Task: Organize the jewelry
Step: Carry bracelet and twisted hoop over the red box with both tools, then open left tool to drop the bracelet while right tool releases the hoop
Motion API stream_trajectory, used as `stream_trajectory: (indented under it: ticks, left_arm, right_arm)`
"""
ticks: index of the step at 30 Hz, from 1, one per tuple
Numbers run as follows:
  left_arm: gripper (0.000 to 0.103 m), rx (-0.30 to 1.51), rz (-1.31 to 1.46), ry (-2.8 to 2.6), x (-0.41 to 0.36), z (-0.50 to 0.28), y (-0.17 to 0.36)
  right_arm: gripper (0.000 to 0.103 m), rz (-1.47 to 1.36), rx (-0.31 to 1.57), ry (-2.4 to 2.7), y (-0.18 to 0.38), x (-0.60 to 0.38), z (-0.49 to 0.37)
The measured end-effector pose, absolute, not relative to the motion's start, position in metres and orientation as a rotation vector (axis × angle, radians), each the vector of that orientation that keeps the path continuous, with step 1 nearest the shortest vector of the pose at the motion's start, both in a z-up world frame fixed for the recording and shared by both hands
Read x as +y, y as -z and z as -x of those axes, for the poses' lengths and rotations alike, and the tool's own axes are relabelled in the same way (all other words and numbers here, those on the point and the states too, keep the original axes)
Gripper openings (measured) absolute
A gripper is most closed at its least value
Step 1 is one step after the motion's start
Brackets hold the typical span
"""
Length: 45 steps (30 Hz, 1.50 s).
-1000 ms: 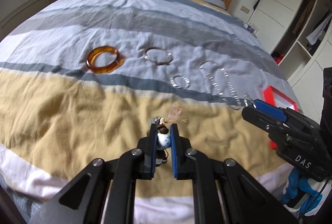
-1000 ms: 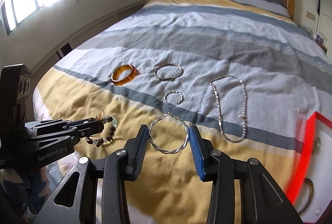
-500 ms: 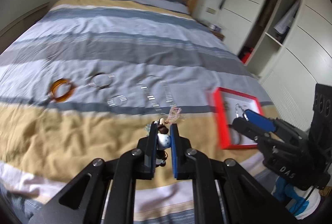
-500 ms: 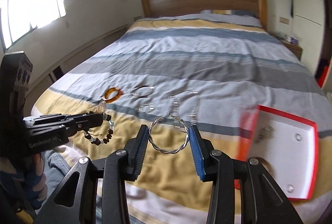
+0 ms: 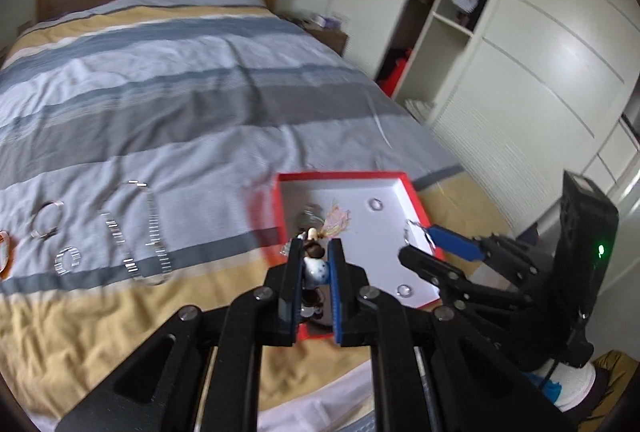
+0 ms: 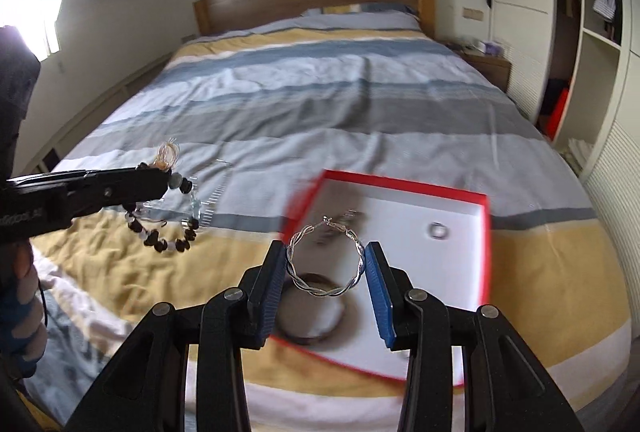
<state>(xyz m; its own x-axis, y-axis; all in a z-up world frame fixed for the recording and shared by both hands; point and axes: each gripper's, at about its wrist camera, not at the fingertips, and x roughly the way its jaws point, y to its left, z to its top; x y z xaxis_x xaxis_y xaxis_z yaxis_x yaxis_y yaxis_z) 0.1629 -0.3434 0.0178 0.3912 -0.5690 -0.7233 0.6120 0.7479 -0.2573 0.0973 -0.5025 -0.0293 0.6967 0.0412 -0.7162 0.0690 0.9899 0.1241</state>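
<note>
My left gripper is shut on a beaded bracelet of dark and white beads with a pale tassel; it hangs from that gripper in the right wrist view. My right gripper is shut on a twisted silver hoop, held above a red-rimmed white box. The box lies on the bed and holds a dark bangle and small rings. My left gripper hovers over the box's near left corner.
On the striped bedspread to the left lie a silver link necklace, a silver bangle and a small silver ring band. White wardrobes stand to the right of the bed.
Both grippers have swung right from the loose jewelry to the red box, still holding the beaded bracelet and the silver hoop. The box is now near and central in both views.
</note>
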Motion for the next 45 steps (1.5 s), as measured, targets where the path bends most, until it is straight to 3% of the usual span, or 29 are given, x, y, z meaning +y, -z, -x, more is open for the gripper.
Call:
stream_trajectory:
  ticks: [8,19,39,45]
  left_arm:
    - [0.011,1.013,-0.12,0.781,-0.398,-0.171,0.044]
    - [0.011,1.126,-0.175,0.769,-0.414,-0.175,0.105]
    - [0.012,1.164,-0.207,0.772,-0.417,-0.176,0.121]
    - [0.027,1.161,-0.217,0.791,-0.418,-0.173,0.116]
  right_arm:
    - [0.04,-0.164,0.886,0.038,0.079,-0.545,-0.123]
    - [0.04,-0.139,0.996,0.029,0.126,-0.558,-0.137]
    - [0.041,-0.02,1.066,0.025,0.128,-0.549,-0.133]
    - [0.041,-0.032,1.074,0.036,0.124,-0.553,-0.124]
